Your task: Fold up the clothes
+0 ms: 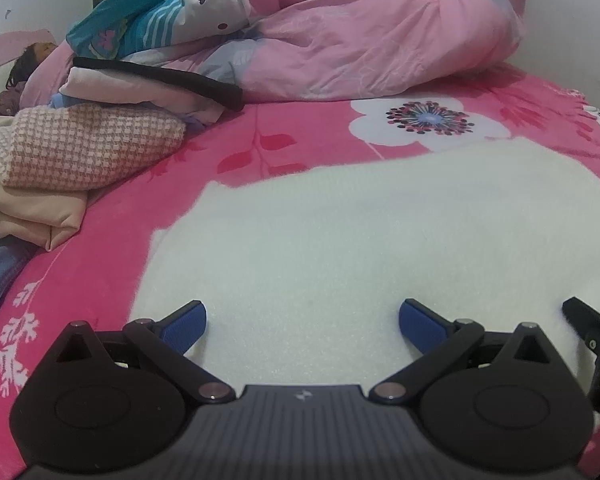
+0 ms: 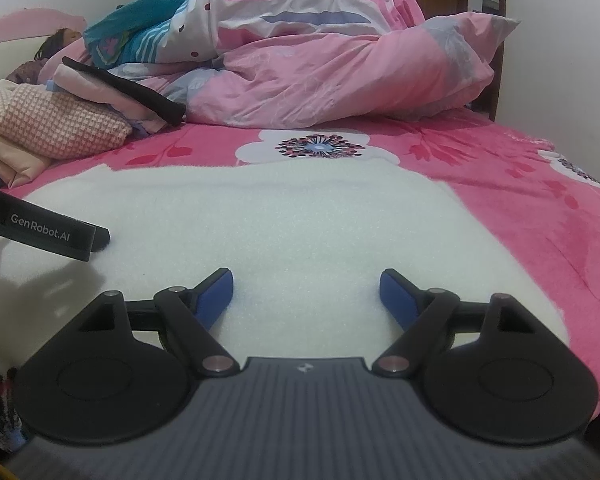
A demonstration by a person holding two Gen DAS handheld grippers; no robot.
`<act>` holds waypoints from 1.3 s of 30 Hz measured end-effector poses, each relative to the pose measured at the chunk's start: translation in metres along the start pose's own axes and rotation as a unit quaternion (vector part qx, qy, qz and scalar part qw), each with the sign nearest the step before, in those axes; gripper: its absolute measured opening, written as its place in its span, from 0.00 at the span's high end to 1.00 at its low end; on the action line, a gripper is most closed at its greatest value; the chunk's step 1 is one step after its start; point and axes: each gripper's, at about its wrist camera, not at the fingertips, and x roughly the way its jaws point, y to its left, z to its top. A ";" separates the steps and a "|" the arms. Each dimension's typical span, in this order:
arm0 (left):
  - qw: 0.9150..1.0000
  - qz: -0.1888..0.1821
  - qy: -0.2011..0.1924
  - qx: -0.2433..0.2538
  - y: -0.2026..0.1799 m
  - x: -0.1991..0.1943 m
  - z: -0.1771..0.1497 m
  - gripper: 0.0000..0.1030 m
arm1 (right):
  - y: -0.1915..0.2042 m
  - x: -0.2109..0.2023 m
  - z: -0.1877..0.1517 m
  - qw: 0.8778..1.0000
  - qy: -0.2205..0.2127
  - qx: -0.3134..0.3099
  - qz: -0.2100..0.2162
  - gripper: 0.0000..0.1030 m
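Pink floral bedsheet [image 1: 320, 128], white fleece garment [image 1: 360, 232] flat: soft, light, probably grabby. Left gripper [image 1: 302, 326] and right gripper [image 2: 306, 294] gape empty; pinch near edge.

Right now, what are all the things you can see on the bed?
white garment: one, white and fluffy, spread flat on the near part of the bed.
bedsheet: one, bright pink with flowers, under everything.
duvet: one, pale pink and white, bunched at the far side.
teal blanket: one, teal, heaped on the duvet's left.
stack of clothes: one pile, pink check, beige and pale pink with a black band, far left.
person: one, lying far left, mostly covered.
left gripper: black with blue pads, jaws open over the white garment.
right gripper: same colours, jaws open over it.
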 end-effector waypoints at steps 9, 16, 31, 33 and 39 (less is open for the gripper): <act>1.000 -0.003 -0.008 0.002 0.001 -0.002 -0.004 0.00 | -0.001 0.000 -0.001 1.000 -0.002 0.000 0.000 0.20; 0.999 -0.023 -0.013 -0.026 0.010 0.000 -0.008 0.00 | 0.000 0.000 -0.001 1.000 -0.003 0.000 -0.002 0.19; 0.994 -0.022 -0.105 0.010 0.008 -0.036 -0.029 0.00 | -0.009 -0.003 -0.004 0.999 -0.029 -0.001 0.014 0.15; 0.993 -0.037 -0.116 0.005 0.013 -0.043 -0.035 0.00 | -0.013 -0.011 -0.002 0.999 -0.037 0.003 0.013 0.05; 0.988 -0.060 -0.141 -0.004 0.020 -0.053 -0.050 0.00 | -0.010 -0.054 -0.014 0.995 -0.078 -0.016 0.060 0.05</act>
